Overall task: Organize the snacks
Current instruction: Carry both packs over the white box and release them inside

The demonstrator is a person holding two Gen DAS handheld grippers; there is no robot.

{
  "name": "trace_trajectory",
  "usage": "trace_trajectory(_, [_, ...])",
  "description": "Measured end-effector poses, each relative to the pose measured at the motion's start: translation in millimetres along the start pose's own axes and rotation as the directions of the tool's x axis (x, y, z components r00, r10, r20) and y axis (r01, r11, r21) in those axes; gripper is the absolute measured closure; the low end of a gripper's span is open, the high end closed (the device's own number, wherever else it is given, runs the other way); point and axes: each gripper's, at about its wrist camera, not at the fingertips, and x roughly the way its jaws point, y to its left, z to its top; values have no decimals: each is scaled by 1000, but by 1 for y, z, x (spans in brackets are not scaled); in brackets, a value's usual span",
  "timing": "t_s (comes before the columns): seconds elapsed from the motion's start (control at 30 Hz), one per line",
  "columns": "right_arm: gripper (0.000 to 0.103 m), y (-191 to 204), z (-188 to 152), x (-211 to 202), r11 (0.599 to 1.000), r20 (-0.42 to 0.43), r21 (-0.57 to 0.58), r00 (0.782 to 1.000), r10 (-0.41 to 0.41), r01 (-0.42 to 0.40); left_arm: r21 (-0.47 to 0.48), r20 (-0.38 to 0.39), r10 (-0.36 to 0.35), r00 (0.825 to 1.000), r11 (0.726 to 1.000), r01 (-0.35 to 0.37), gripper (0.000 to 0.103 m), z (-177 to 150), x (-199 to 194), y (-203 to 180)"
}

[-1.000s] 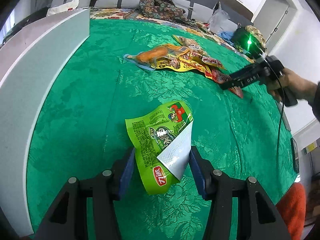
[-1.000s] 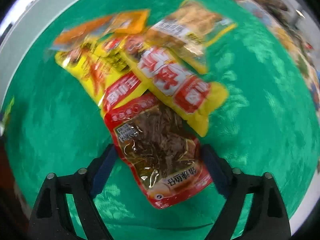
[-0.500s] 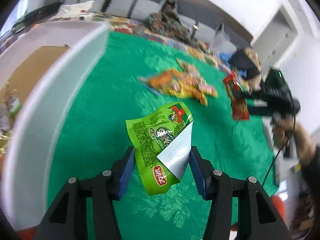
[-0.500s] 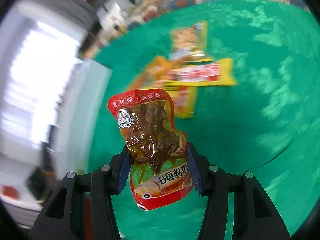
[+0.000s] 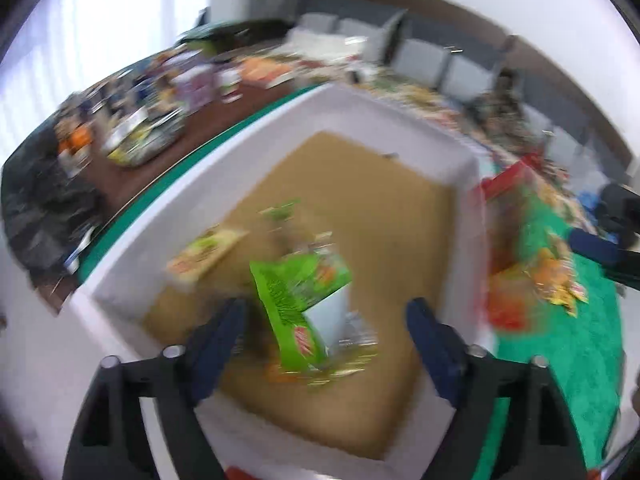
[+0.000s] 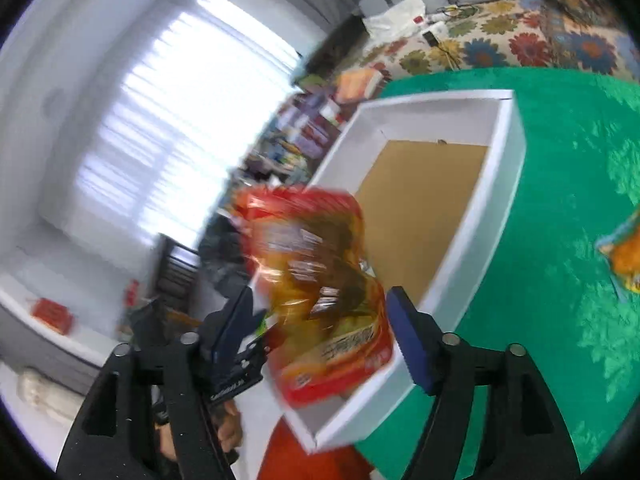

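in the left wrist view, a cluttered brown table (image 5: 132,176) sits far left, beyond a strip of green cloth (image 5: 560,344). the white box (image 5: 360,108) with a brown cardboard floor fills the middle. a yellow-green packet (image 5: 204,252) lies inside near the left wall. the left gripper (image 5: 326,322) hangs over the box, its jaws opening, and the green snack bag (image 5: 300,304) sits blurred between the blue pads without either pad pressing on it; it looks released above more wrappers (image 5: 344,356) on the box floor. to the right of the box, a pile of orange and yellow snack packs (image 5: 540,284) lies on the cloth, and a blue pad of the other tool (image 5: 592,246) shows at the right edge.

in the right wrist view, a bright window (image 6: 176,128) takes the left side. the right gripper (image 6: 320,316) is over the near corner of the white box (image 6: 508,148), its jaws opening. the red snack bag (image 6: 320,288) is blurred between the pads; the pads stand clear of its sides, so it appears let go over the box corner. a hand (image 6: 228,432) shows low behind the left finger. to the right the green cloth (image 6: 560,280) spreads out, with an orange packet (image 6: 624,256) at the far right edge.
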Motion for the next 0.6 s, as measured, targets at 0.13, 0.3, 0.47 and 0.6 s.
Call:
trace_trajectory(0.13, [29, -2, -7, 5, 996, -14, -9, 996, -87, 87, -34, -15, 12, 1000, 999, -12, 19, -20, 3, 21])
trace_trajectory(0.3, [28, -49, -39, -28, 957, 52, -92, 961, -272, 276, 23, 69, -50, 996, 999, 48, 19, -31, -4, -19])
trace_trajectory(0.47, [29, -152, -108, -67, 767, 55, -89, 772, -633, 635, 142, 93, -126, 988, 984, 112, 19, -32, 6, -82])
trace_trajectory(0.6, [29, -232, -164, -131, 629, 60, 27, 627, -777, 777, 273, 92, -58, 994, 961, 31, 19, -32, 22, -134])
